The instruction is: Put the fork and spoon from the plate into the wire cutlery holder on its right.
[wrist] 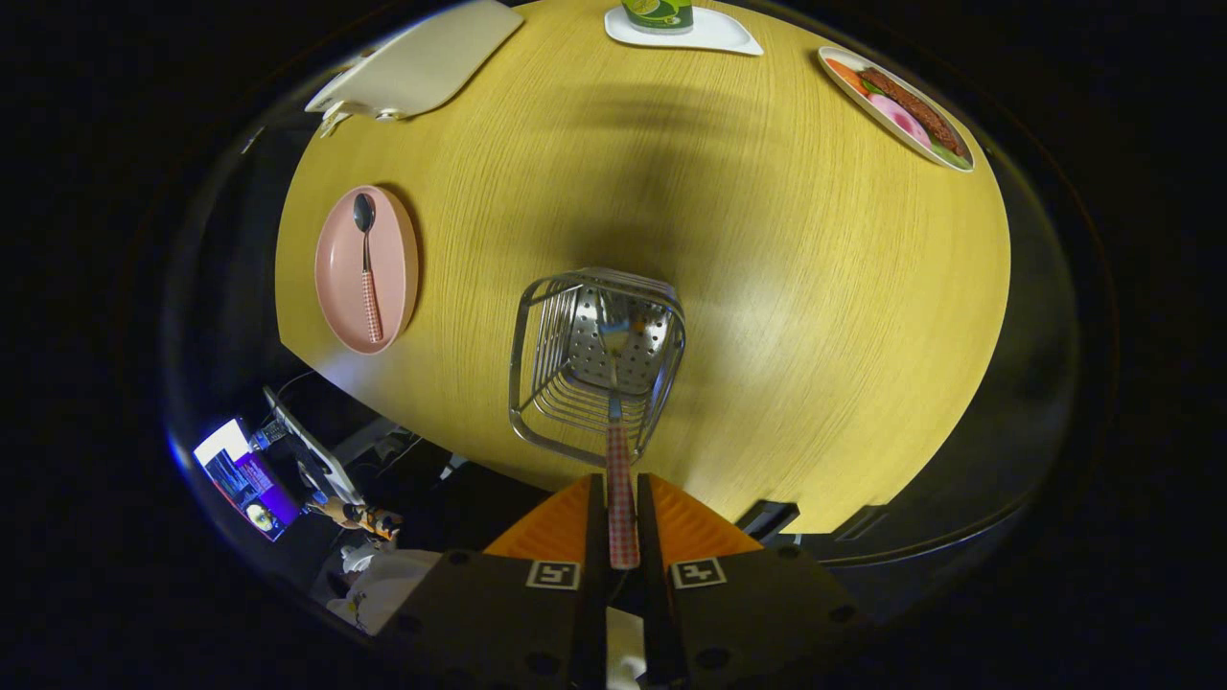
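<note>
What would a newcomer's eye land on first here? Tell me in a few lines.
First, the gripper, jaws shut on the fork, holding its checked handle with the head down inside the wire cutlery holder just ahead. Next, off to the holder's left, the pink plate with the spoon lying on it, all on a yellow wooden table.
</note>
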